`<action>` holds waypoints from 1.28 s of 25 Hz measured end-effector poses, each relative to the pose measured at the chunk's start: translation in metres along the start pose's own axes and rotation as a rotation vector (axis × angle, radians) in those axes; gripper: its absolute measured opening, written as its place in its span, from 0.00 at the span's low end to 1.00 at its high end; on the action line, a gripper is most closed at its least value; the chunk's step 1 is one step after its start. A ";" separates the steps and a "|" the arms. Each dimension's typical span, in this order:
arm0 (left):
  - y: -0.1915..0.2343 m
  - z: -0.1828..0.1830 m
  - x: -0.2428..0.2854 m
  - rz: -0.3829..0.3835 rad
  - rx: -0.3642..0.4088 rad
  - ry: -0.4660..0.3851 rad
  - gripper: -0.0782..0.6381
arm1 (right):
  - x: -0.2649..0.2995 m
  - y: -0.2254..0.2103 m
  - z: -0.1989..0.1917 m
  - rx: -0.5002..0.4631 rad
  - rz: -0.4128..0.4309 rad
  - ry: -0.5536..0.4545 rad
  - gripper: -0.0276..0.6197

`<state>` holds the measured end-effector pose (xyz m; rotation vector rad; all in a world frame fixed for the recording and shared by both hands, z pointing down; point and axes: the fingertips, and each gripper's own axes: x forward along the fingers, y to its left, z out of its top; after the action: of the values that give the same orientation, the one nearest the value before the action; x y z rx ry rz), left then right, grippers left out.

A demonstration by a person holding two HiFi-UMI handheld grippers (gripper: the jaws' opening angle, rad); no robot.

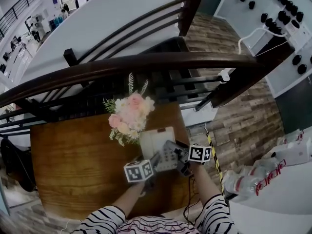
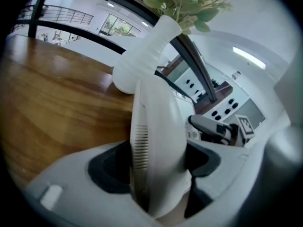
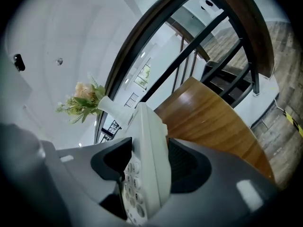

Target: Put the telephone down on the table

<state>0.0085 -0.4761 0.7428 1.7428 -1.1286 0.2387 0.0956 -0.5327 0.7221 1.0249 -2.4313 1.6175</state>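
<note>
left gripper (image 2: pixel 156 164): jaws standing wide apart, pads pressing both sides of the telephone (image 1: pixel 158 143), gripping its white end with the slotted grille (image 2: pixel 140 148).
right gripper (image 3: pixel 150 164): jaws also wide, clamping the other side of the telephone; keypad (image 3: pixel 132 193) is showing between the pads, facing this view's left.
telephone: hanging between both grippers, tilted, by the right edge of the tabletop (image 1: pixel 73 165), toward its near right corner. Can't tell if it is touching the wood.
vase (image 2: pixel 142 56): white, standing on the tabletop just past the telephone, toward the far edge, carrying pink flowers (image 1: pixel 129 113) and green sprigs.
tabletop: brown wood, glossy, reflecting light.
railing (image 1: pixel 146 62): dark, curving past the far edge.
person: striped sleeves (image 1: pixel 105 218) are reaching in from the near edge.
</note>
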 end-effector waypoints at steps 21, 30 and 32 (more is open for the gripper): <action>-0.002 -0.004 0.004 0.013 0.013 0.012 0.62 | 0.005 -0.018 -0.006 0.073 -0.059 0.018 0.46; -0.003 -0.005 0.004 -0.014 0.013 0.004 0.63 | -0.006 -0.017 0.003 0.032 -0.127 -0.048 0.46; -0.004 -0.006 0.002 -0.020 0.021 0.005 0.63 | -0.012 -0.014 0.004 0.007 -0.150 -0.060 0.46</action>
<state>0.0146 -0.4718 0.7439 1.7698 -1.1085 0.2430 0.1138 -0.5338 0.7273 1.2416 -2.3220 1.5703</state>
